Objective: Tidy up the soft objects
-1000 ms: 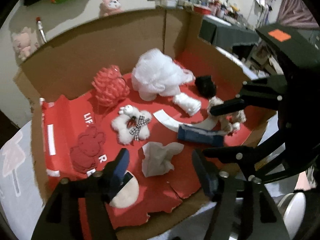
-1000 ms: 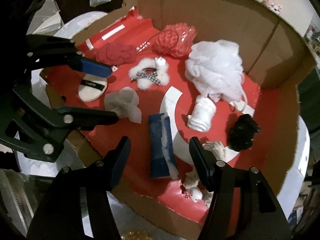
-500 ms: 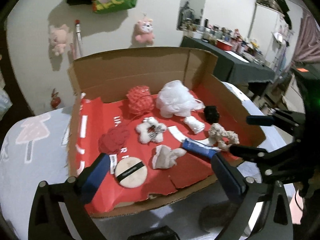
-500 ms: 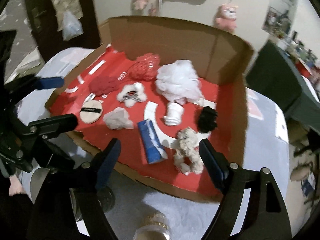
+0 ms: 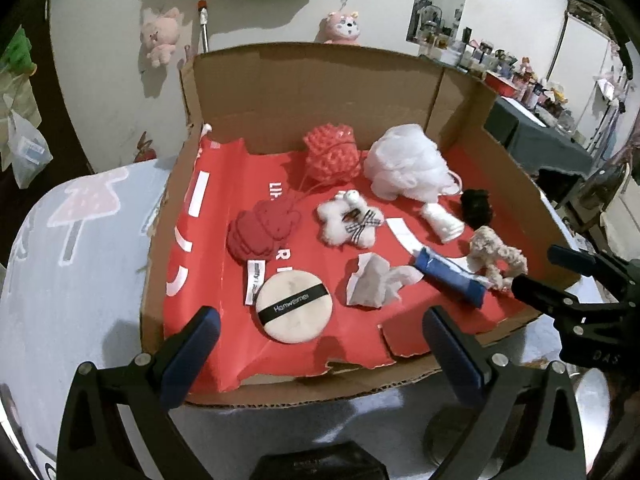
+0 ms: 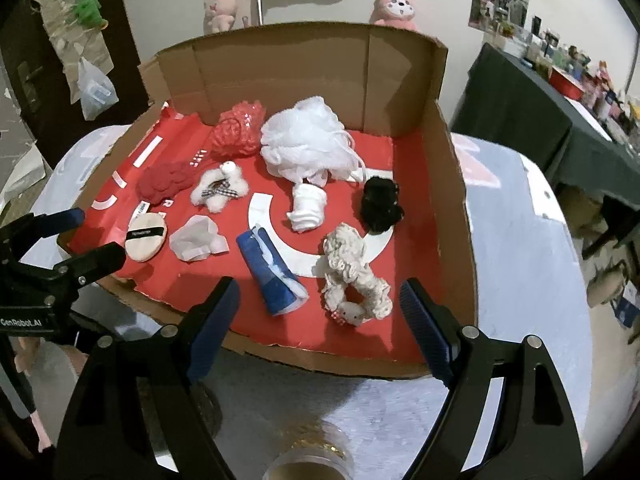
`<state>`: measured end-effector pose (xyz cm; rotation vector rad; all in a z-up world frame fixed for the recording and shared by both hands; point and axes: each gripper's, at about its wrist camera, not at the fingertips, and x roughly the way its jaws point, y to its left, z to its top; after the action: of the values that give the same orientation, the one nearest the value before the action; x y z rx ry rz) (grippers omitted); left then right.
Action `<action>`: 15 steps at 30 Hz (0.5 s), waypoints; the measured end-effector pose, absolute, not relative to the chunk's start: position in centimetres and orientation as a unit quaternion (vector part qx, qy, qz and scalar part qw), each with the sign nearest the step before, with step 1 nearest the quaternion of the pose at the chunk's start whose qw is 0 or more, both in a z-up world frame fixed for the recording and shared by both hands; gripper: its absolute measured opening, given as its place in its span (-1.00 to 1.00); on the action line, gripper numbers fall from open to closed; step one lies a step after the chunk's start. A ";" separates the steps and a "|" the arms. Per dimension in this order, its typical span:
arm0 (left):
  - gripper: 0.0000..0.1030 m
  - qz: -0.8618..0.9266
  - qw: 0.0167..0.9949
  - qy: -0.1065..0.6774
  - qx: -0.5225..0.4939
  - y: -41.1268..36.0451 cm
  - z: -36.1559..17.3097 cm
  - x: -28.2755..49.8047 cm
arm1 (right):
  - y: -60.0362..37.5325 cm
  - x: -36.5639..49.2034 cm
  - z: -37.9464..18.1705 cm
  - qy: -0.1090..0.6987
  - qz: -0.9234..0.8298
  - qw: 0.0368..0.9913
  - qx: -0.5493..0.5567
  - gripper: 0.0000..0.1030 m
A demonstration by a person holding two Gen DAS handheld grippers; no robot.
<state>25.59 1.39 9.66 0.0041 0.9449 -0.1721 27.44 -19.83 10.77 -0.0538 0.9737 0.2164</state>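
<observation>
Inside, the cardboard box (image 5: 320, 92) has a red liner, and the soft things lie spread over it, none touching a gripper. Along the back wall sit one red knitted pouf (image 5: 331, 154) and one white mesh sponge (image 5: 406, 166), side by side. Toward the left edge lies one dark red plush (image 5: 260, 230). At the middle is one white fluffy toy (image 5: 347, 224) with a checked bow. Near the front edge rest one round powder puff (image 5: 294, 307) with a black band, one crumpled grey-white cloth (image 5: 374, 280) and one blue roll (image 5: 450, 276). Toward the right edge lie one white rolled sock (image 6: 307, 206), one black scrunchie (image 6: 380, 202) and one cream knitted scrunchie (image 6: 352, 276). The left gripper (image 5: 320, 354) hangs over the front edge, jaws wide apart and empty. The right gripper (image 6: 320, 316) hangs there too, jaws apart and empty.
</observation>
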 end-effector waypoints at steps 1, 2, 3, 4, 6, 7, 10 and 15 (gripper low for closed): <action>0.99 -0.081 0.886 0.456 0.003 1.4 9.5 25.6 | -19.8 27.5 10.5 0.469 0.103 0.877 -0.022 0.59; 0.99 -0.079 0.886 0.458 0.005 1.3 9.4 25.6 | -19.8 27.5 10.3 0.471 0.103 0.876 -0.020 0.59; 0.99 -0.076 0.885 0.460 0.007 1.3 9.2 25.6 | -19.9 27.5 10.1 0.473 0.102 0.875 -0.019 0.59; 0.99 -0.075 0.884 0.462 0.008 1.3 9.0 25.7 | -19.9 27.5 9.9 0.473 0.100 0.875 -0.018 0.59; 0.99 -0.074 0.880 0.469 0.008 1.3 8.7 25.9 | -19.9 27.6 9.6 0.474 0.094 0.875 -0.020 0.59; 0.99 -0.075 0.880 0.469 0.005 1.4 8.7 25.9 | -20.0 27.6 9.5 0.474 0.091 0.876 -0.021 0.59; 0.99 -0.067 0.881 0.468 0.008 1.5 8.6 25.9 | -20.3 27.7 9.5 0.474 0.086 0.876 -0.020 0.59; 0.99 -0.067 0.876 0.478 0.003 1.8 8.4 26.2 | -20.3 27.7 9.2 0.474 0.084 0.876 -0.020 0.59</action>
<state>26.22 1.77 8.35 0.0057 0.9987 -0.1393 27.67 -20.35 9.22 -0.0424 0.9902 0.1743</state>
